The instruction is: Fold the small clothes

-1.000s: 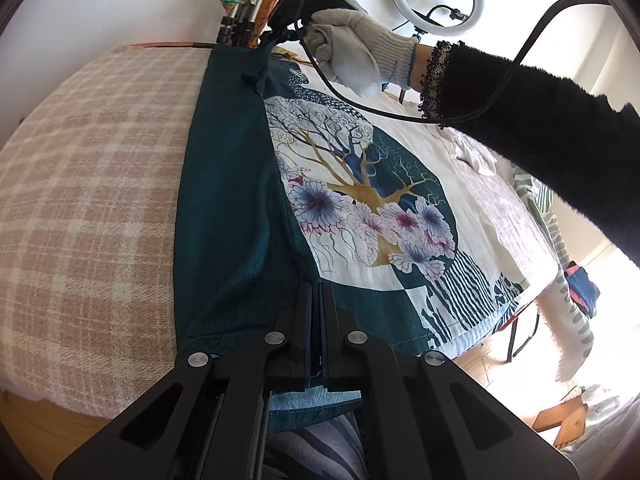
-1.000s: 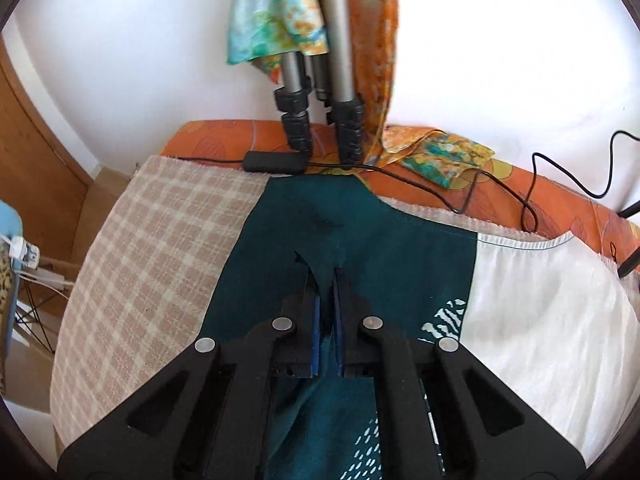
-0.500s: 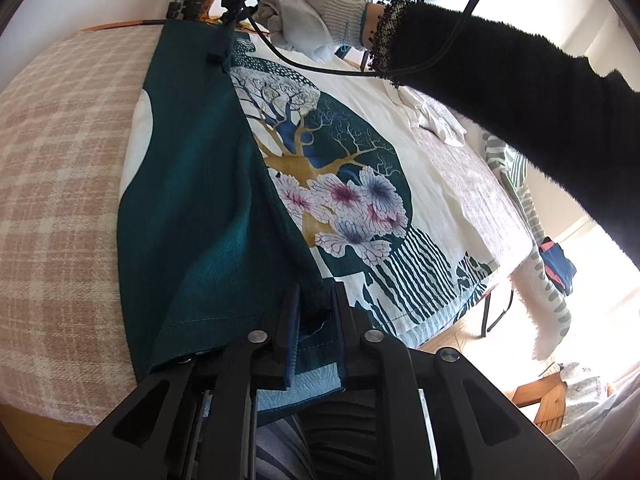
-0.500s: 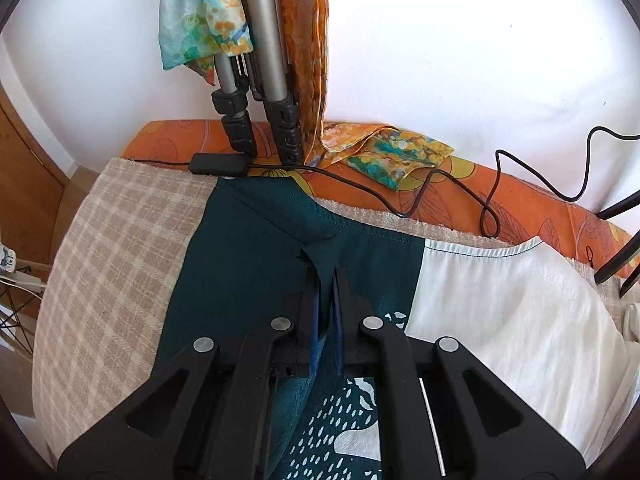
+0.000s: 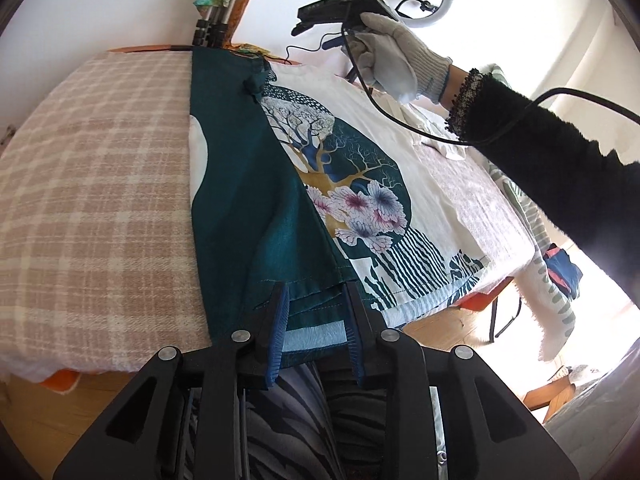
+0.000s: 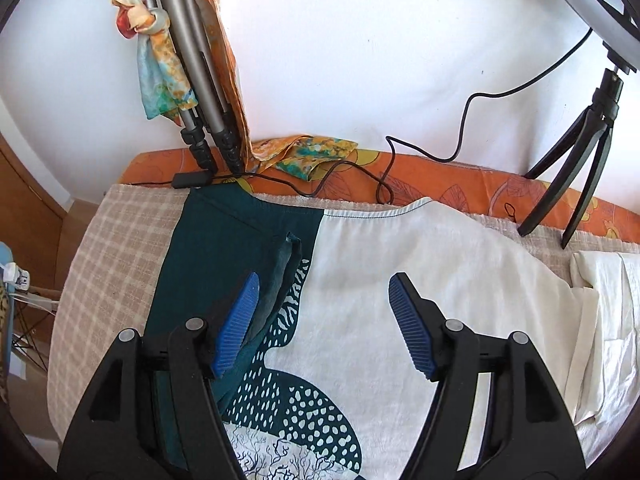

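A white shirt with a dark green side panel and a printed tree (image 5: 340, 168) lies flat on the table; its green left side (image 5: 248, 184) is folded over toward the middle. My left gripper (image 5: 316, 292) is open at the shirt's near hem, fingers on either side of the folded green edge. My right gripper (image 6: 324, 284) is open above the shirt's collar end (image 6: 400, 280), holding nothing; a pinched-up tuft of green cloth (image 6: 290, 248) stands just beyond its left finger. In the left wrist view the right gripper (image 5: 340, 4) is lifted above the far end, held by a gloved hand.
A beige checked cloth (image 5: 100, 184) covers the table, with an orange cloth (image 6: 440, 176) along the wall edge. Tripod legs (image 6: 200, 120) and cables (image 6: 360, 176) stand at the far edge, a ring-light tripod (image 6: 580, 168) at right. White folded cloth (image 6: 608, 300) lies at right.
Both grippers have opened and let go of the green folded edge. The right gripper has lifted up and away to the right; the green flap now lies on the shirt.
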